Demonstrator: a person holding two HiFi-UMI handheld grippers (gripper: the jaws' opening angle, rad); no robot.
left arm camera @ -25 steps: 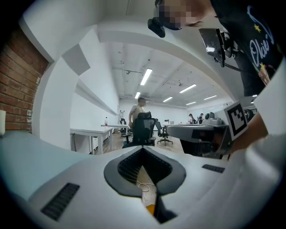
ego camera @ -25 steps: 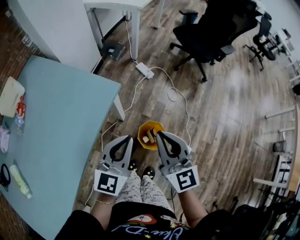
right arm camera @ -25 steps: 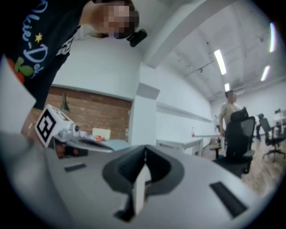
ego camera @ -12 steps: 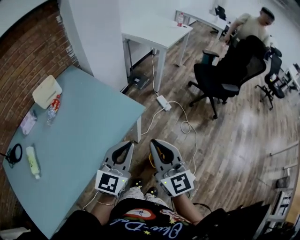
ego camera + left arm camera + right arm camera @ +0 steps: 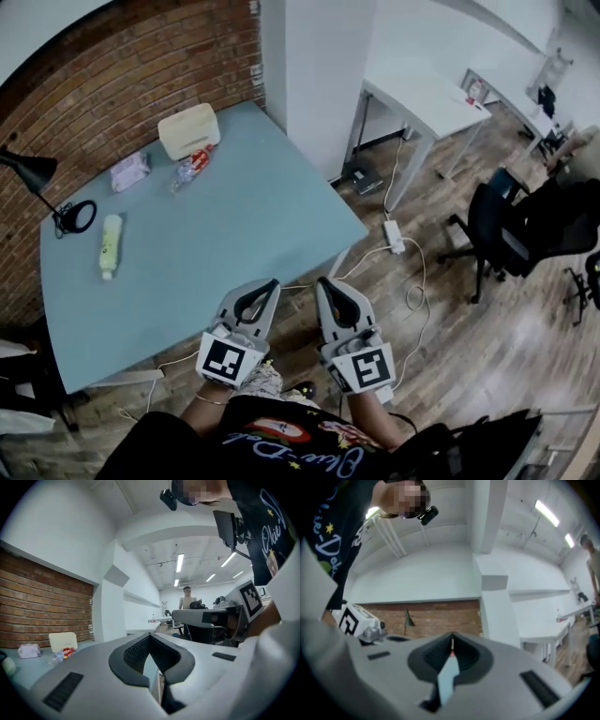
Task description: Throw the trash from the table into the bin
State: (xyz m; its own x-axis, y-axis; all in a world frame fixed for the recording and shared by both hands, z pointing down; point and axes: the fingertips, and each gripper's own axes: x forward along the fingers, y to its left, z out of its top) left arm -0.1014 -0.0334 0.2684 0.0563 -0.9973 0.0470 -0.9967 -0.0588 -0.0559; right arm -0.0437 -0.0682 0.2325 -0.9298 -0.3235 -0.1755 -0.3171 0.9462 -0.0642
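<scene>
Trash bottle point(image 5: 190, 166): on tabletop point(image 5: 244, 225), well ahead and left of left claw point(image 5: 270, 284)
Tube point(image 5: 110, 260): same tabletop, further left
Left claw: closed, empty
Right claw point(image 5: 324, 281): closed, empty, just beside left claw

Ceiling strips point(image 5: 180, 562) light evenly; fisheye edges blur.

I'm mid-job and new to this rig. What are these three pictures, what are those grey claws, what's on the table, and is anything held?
No robot: a person holds a two-jaw gripper in each hand. The head view looks down from the person's head; the other two look along each gripper's jaws. The left gripper and right gripper are both shut and empty. On the blue table lie a cream box, a crushed bottle, a pale packet and a tube, beside a black lamp.
</scene>
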